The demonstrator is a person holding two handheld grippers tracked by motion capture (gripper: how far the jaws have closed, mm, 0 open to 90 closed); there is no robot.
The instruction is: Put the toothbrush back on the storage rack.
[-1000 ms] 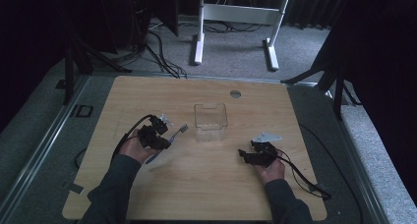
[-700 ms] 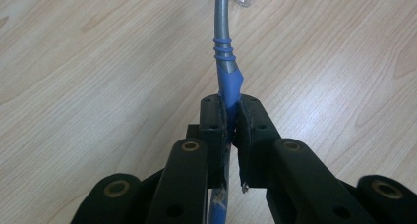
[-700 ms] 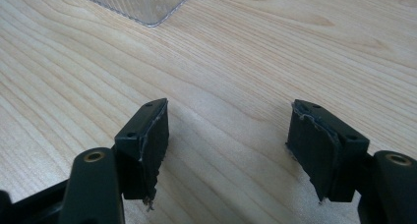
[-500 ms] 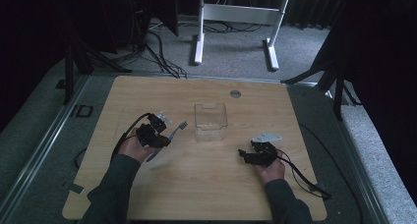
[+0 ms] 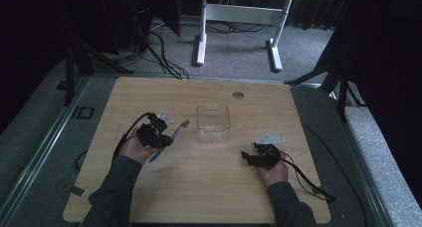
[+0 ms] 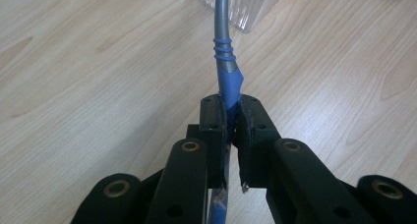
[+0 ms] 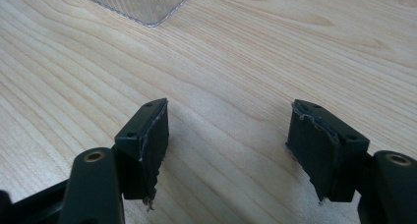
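Observation:
A blue toothbrush (image 5: 175, 132) with a grey neck is clamped by its handle in my left gripper (image 5: 166, 139), left of the table's middle. Its head points up-right at the clear plastic box (image 5: 213, 122). In the left gripper view the jaws press on the blue handle of the toothbrush (image 6: 227, 81), the left gripper (image 6: 230, 106) is shut, and a corner of the clear box (image 6: 246, 8) lies just beyond the neck. My right gripper (image 5: 246, 157) rests low at the box's lower right. In the right gripper view the right gripper (image 7: 228, 121) stands open over bare wood, short of the box corner (image 7: 142, 3).
The wooden table (image 5: 298, 197) has a round grey grommet (image 5: 238, 95) near its far edge. Black cables trail from both grippers, one looping toward the front right corner (image 5: 318, 189). A white desk frame (image 5: 239, 13) stands on the floor beyond.
The left hand has shifted slightly and the toothbrush head now sits a little nearer the clear box. The right hand has not moved.

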